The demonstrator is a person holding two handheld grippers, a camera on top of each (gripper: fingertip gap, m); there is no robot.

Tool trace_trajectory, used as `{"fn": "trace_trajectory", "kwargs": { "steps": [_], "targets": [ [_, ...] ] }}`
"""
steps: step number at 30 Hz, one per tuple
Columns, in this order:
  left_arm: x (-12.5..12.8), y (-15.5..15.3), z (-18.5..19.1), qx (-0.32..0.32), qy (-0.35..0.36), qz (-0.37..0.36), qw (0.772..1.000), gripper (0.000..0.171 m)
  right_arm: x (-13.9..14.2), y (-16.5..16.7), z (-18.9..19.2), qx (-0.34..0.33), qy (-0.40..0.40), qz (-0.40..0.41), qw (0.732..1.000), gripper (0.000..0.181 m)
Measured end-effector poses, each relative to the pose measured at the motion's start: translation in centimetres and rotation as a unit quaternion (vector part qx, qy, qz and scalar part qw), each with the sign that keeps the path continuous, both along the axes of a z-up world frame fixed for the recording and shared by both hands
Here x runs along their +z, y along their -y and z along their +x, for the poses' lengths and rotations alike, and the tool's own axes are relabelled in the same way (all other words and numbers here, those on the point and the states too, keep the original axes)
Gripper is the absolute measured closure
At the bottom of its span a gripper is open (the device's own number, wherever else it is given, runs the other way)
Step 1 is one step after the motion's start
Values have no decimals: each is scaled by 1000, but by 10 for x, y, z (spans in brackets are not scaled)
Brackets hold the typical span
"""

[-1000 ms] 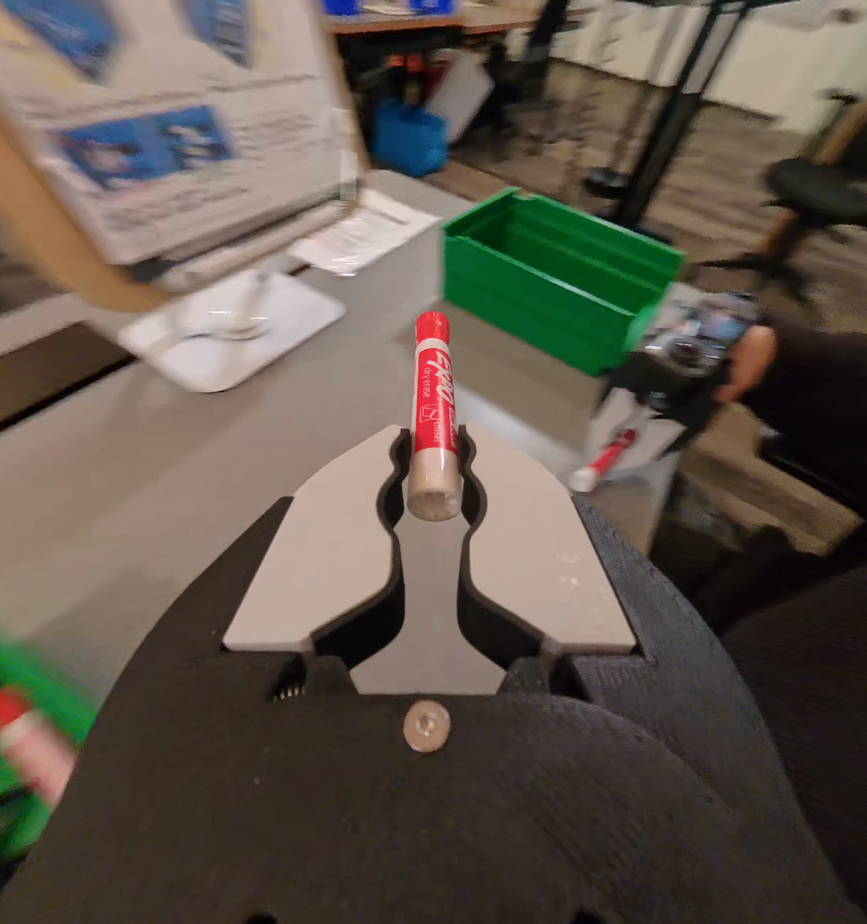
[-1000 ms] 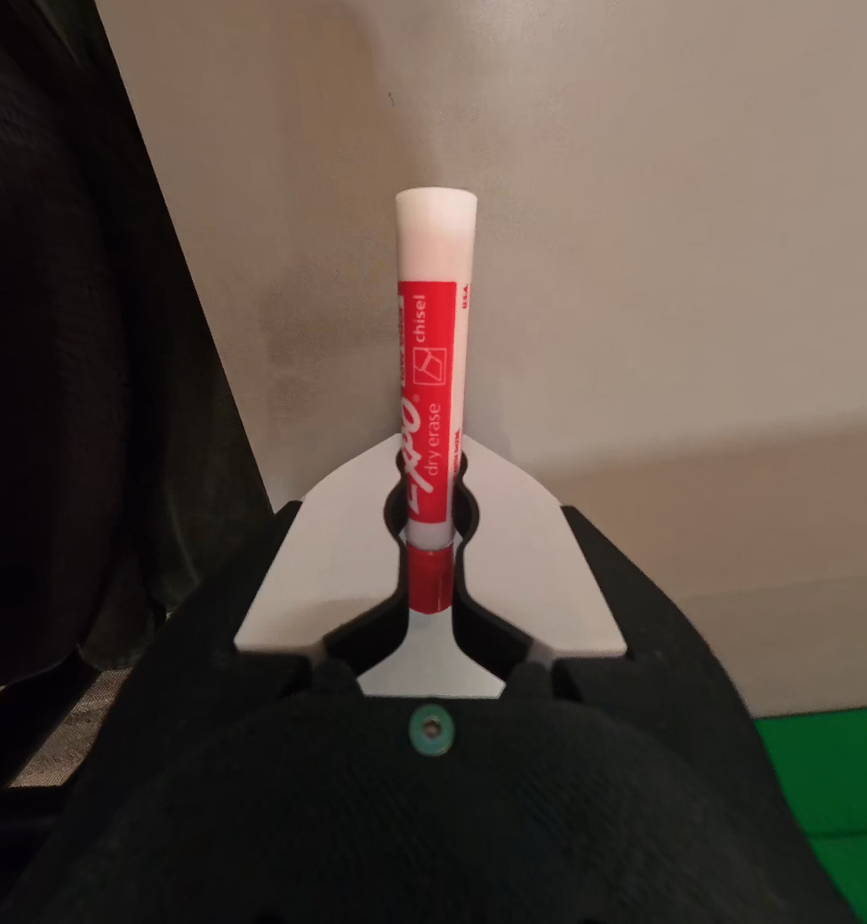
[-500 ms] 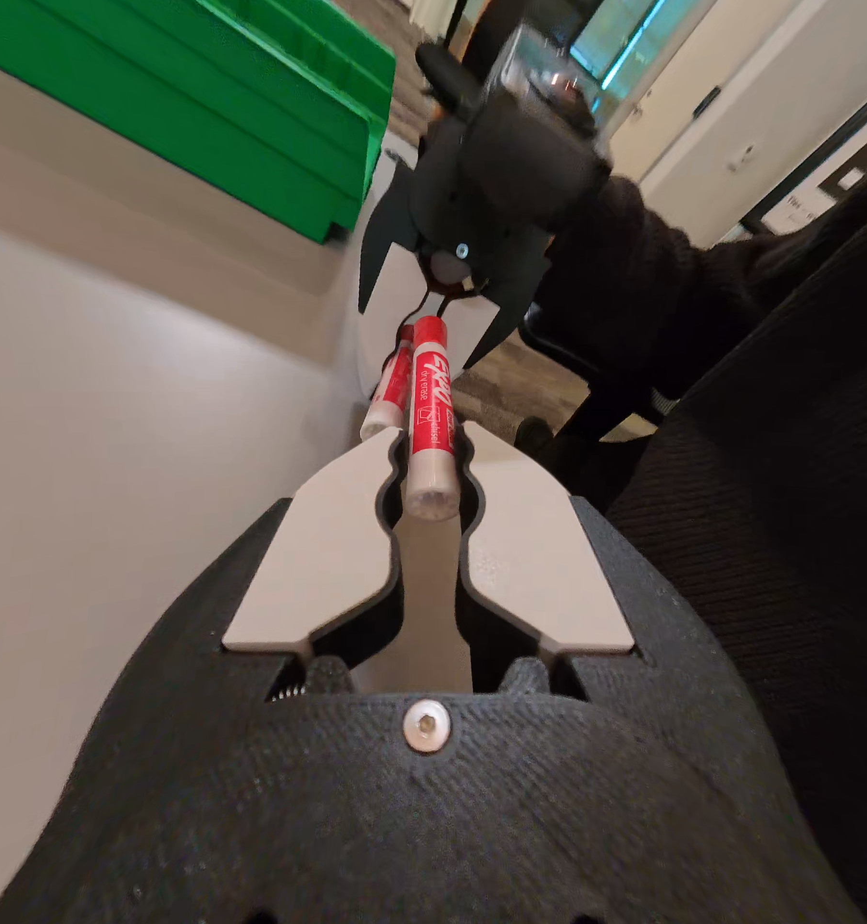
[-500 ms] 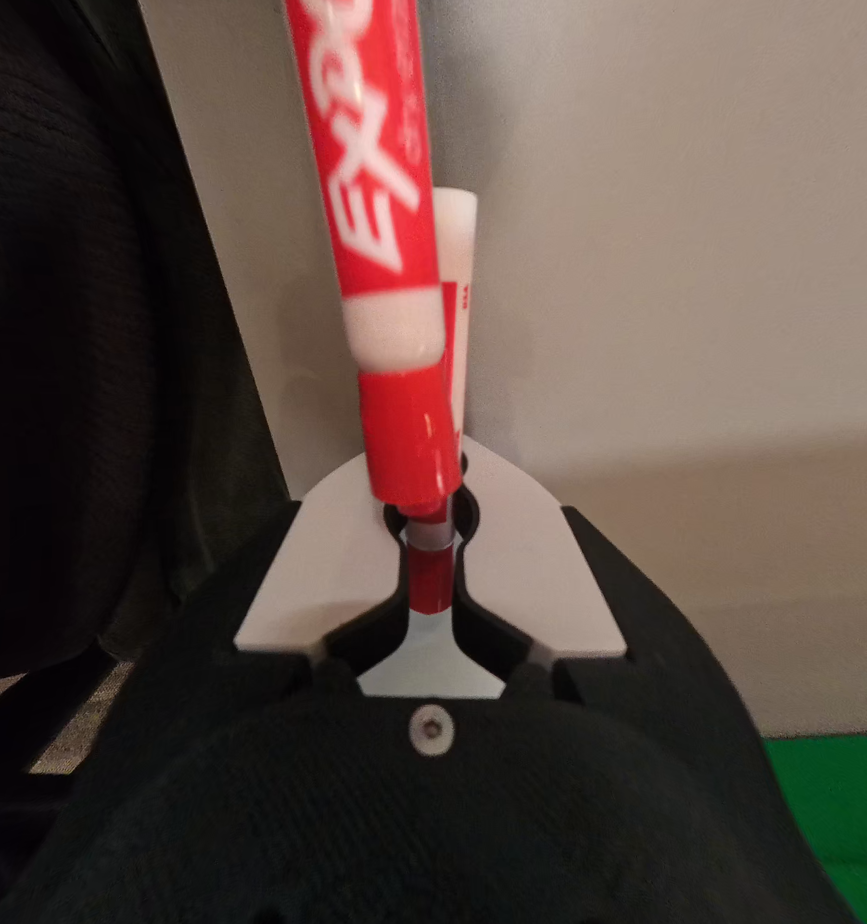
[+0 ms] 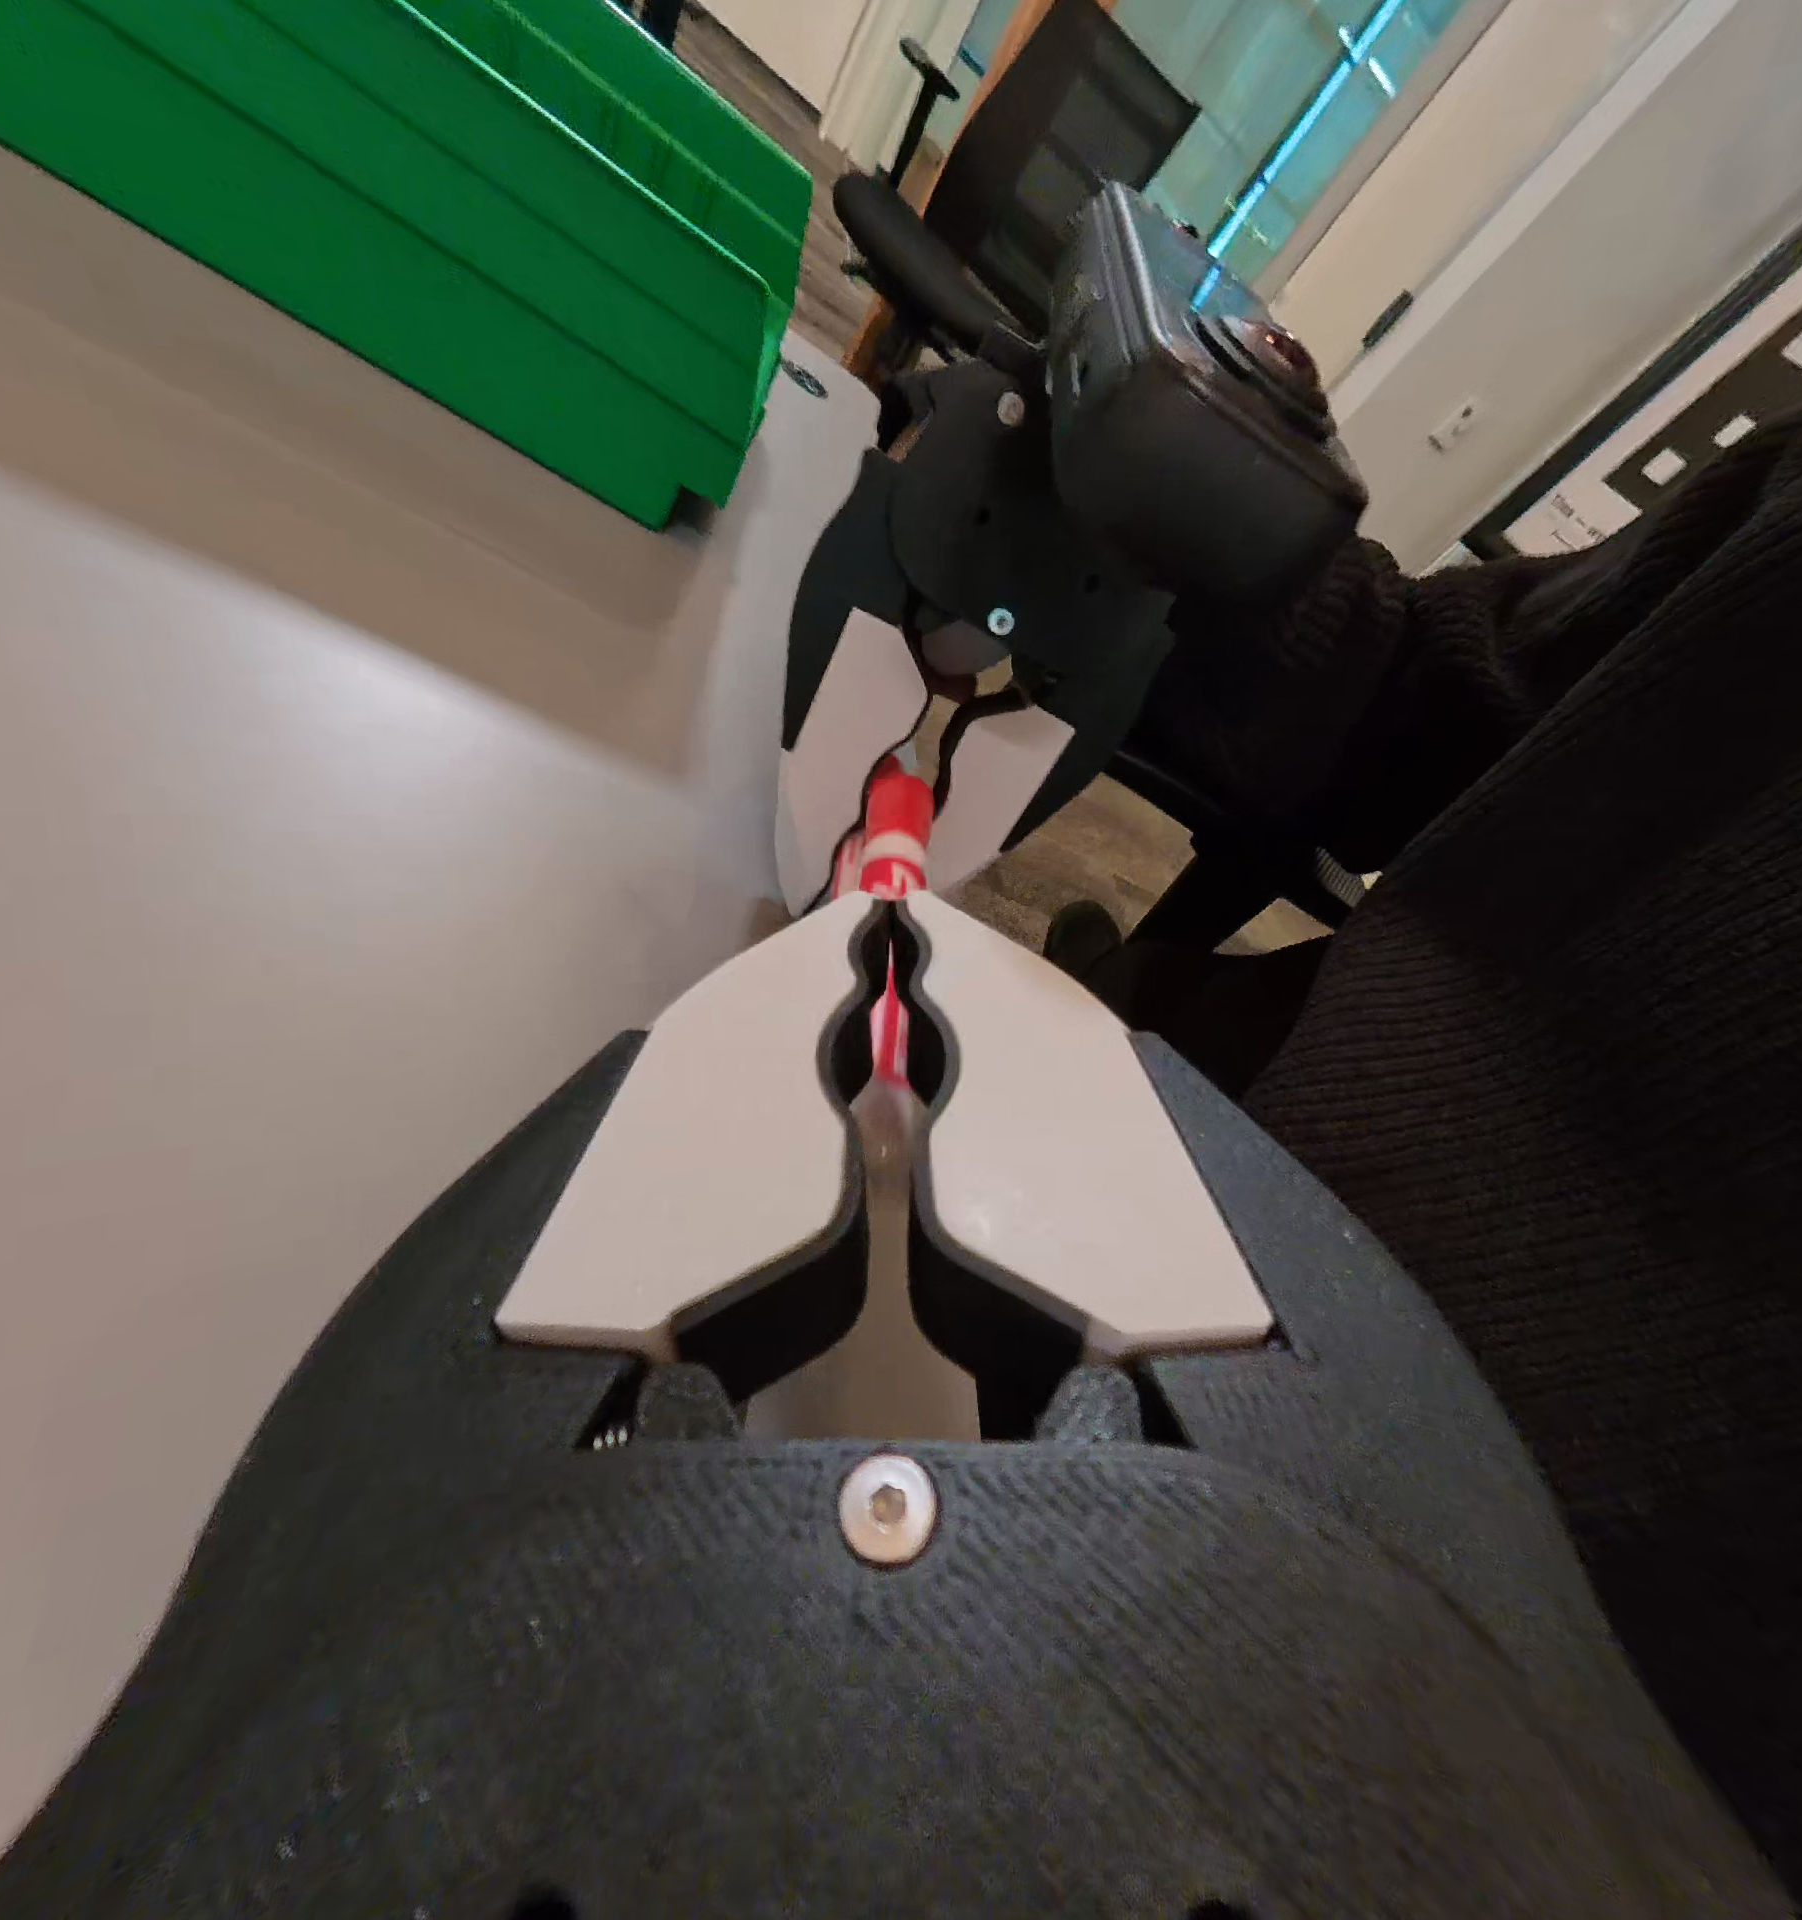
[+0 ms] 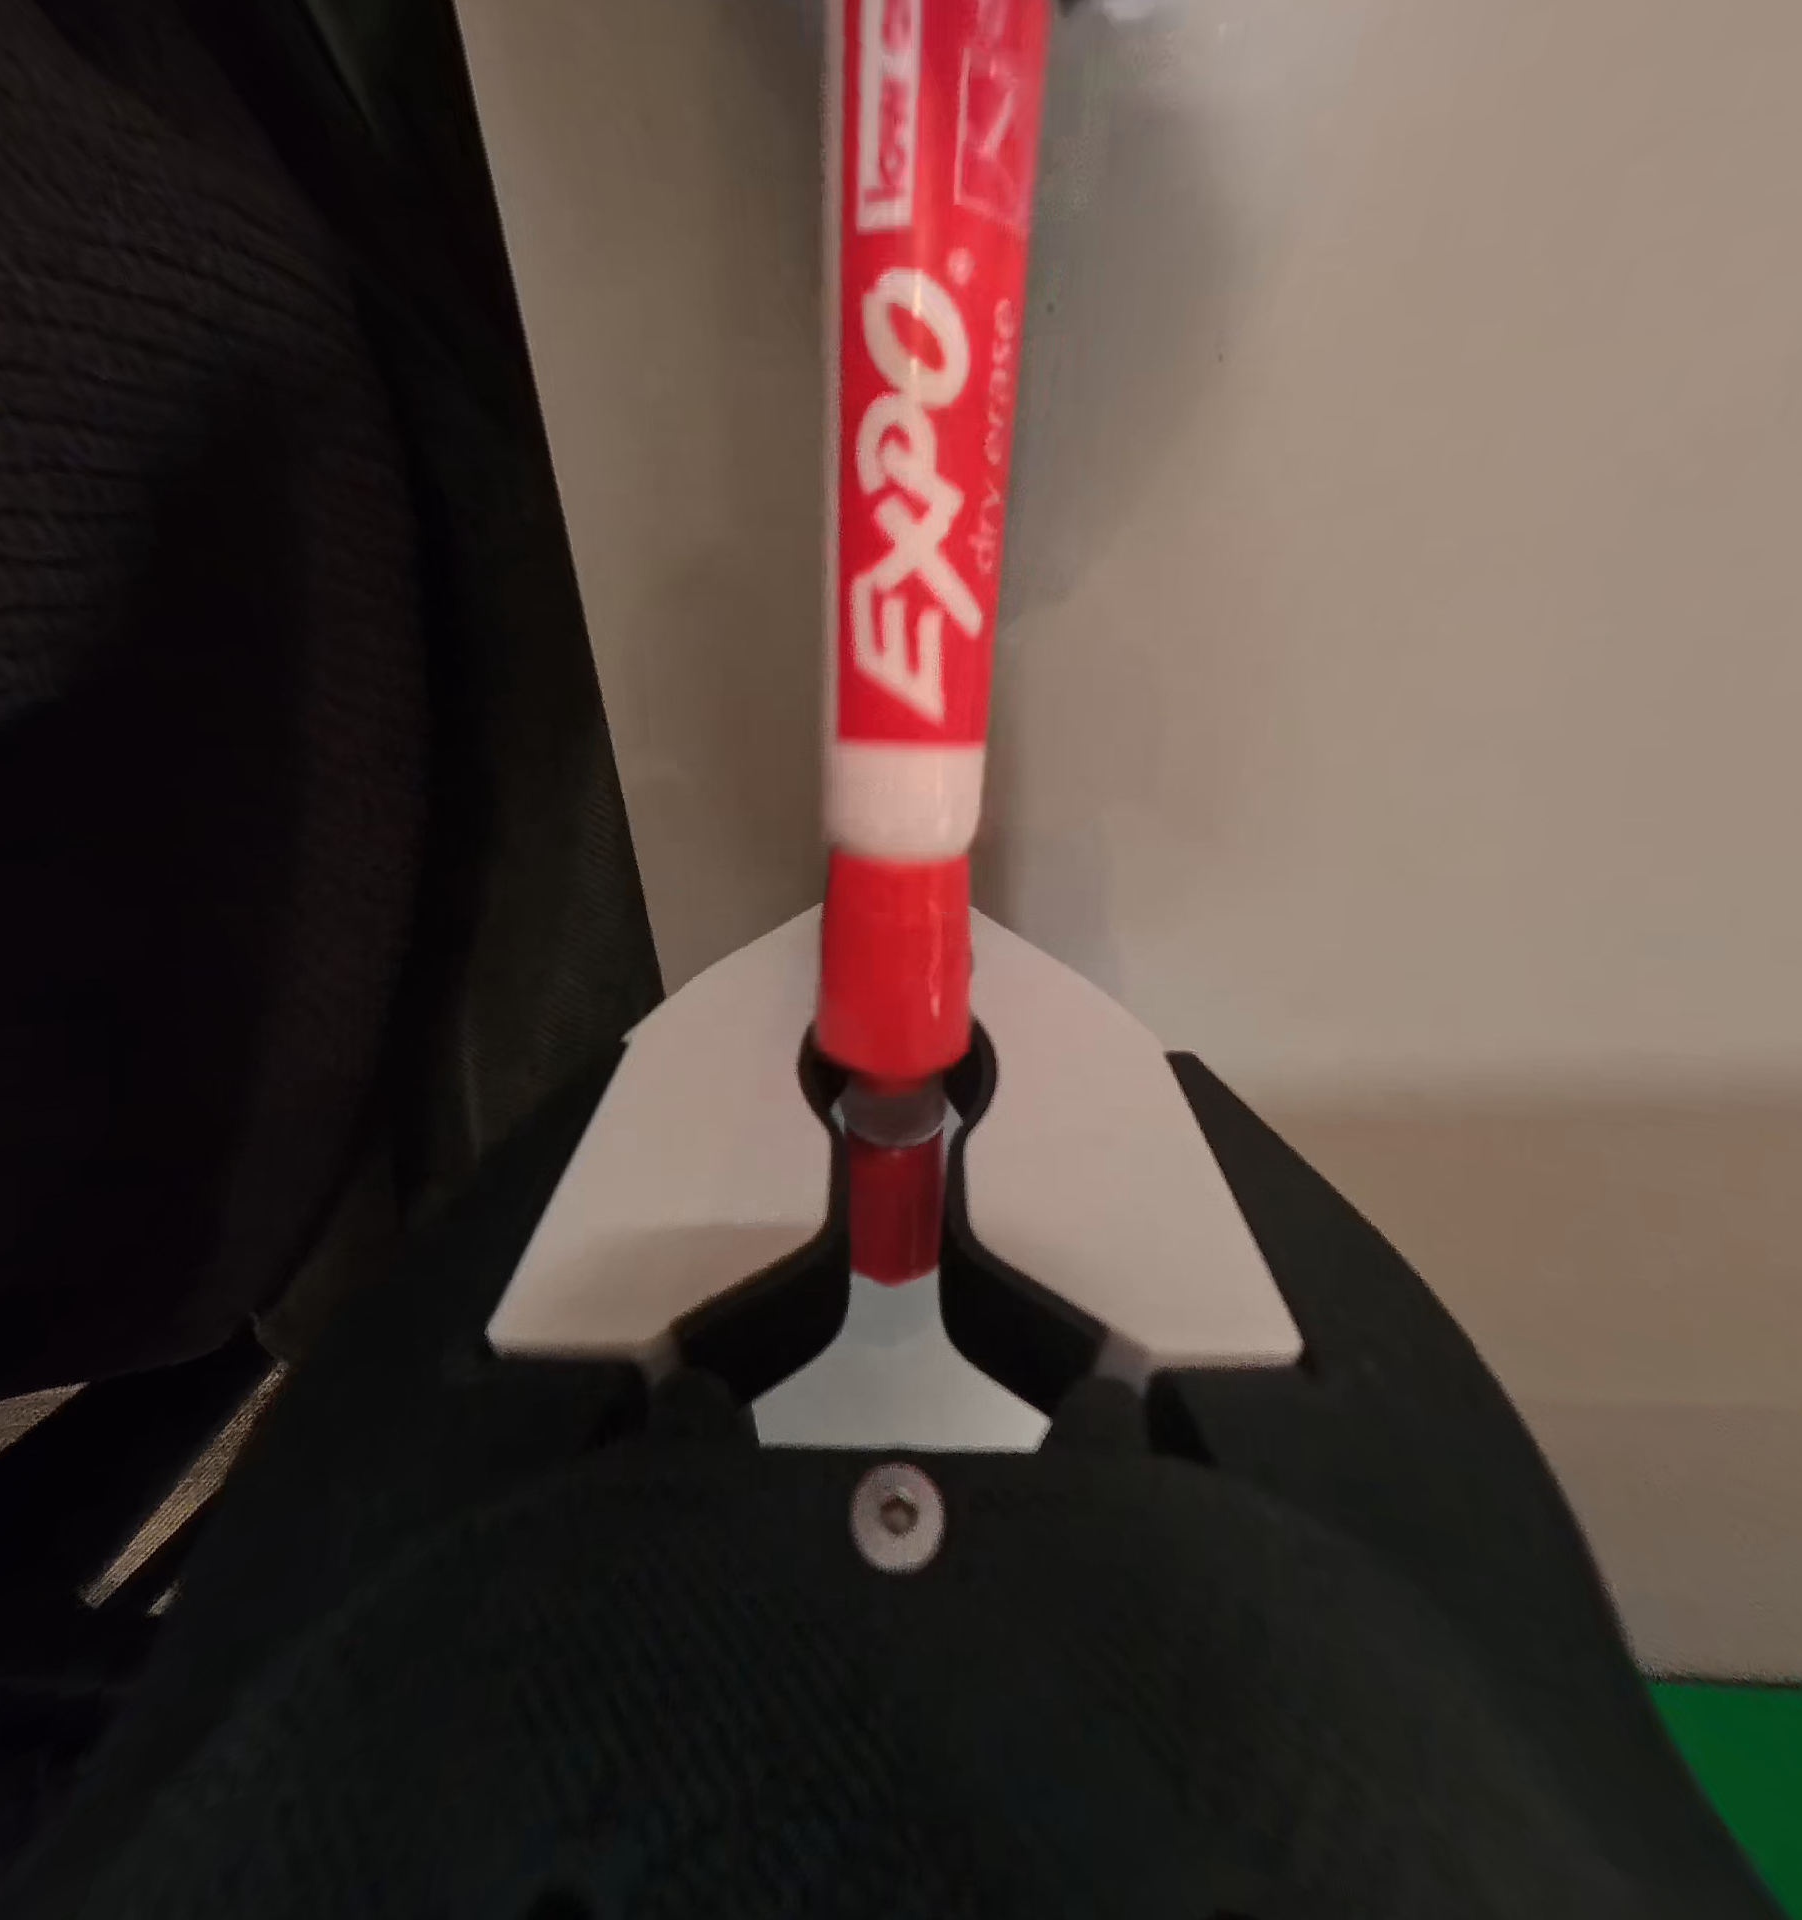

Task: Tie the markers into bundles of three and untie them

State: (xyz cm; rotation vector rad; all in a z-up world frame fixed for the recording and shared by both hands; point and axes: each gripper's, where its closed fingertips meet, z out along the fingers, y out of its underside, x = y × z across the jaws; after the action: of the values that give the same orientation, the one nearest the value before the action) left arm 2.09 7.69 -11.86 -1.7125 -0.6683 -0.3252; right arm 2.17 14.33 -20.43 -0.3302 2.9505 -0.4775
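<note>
My left gripper (image 5: 889, 912) has its jaws almost closed at the tips. A red marker (image 5: 892, 1029) runs through the slit between them, set low, with its grey end (image 5: 884, 1132) towards the camera. Its red cap (image 5: 897, 821) pokes out against the right gripper's black body (image 5: 990, 540), which faces me closely. In the right wrist view this marker (image 6: 918, 468) comes down from the top. Its cap (image 6: 895, 966) sits in the notch of my right gripper (image 6: 892, 920). That gripper is shut on the red cap (image 6: 892, 1205) of a second marker, whose body is mostly hidden.
A green bin (image 5: 409, 208) stands on the pale table (image 5: 253, 831) to the left, and a corner of it shows at the right wrist view's lower right (image 6: 1759, 1808). A dark knit sleeve (image 5: 1603, 935) fills the right side. A black office chair (image 5: 907, 239) stands behind. There is about 11 cm between the tips of the two grippers.
The two grippers have come closer, nose to nose. The left marker's cap has slid into the right gripper's notch, covering the second marker. The left jaws now stand narrower, with the marker lower between them.
</note>
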Motion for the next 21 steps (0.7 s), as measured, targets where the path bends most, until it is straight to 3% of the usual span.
{"fn": "trace_trajectory", "kwargs": {
  "steps": [14,18,21],
  "targets": [
    [-38,8,-16,47,0,-77,996,168,-6,-2,-7,-19,-6,9,1000,167],
    [-57,31,-31,90,-20,-158,983,133,-5,-9,-10,-21,-10,21,999,167],
    [-79,50,-49,115,-70,-262,956,114,-3,-11,-14,-29,-7,17,999,167]
  ]
}}
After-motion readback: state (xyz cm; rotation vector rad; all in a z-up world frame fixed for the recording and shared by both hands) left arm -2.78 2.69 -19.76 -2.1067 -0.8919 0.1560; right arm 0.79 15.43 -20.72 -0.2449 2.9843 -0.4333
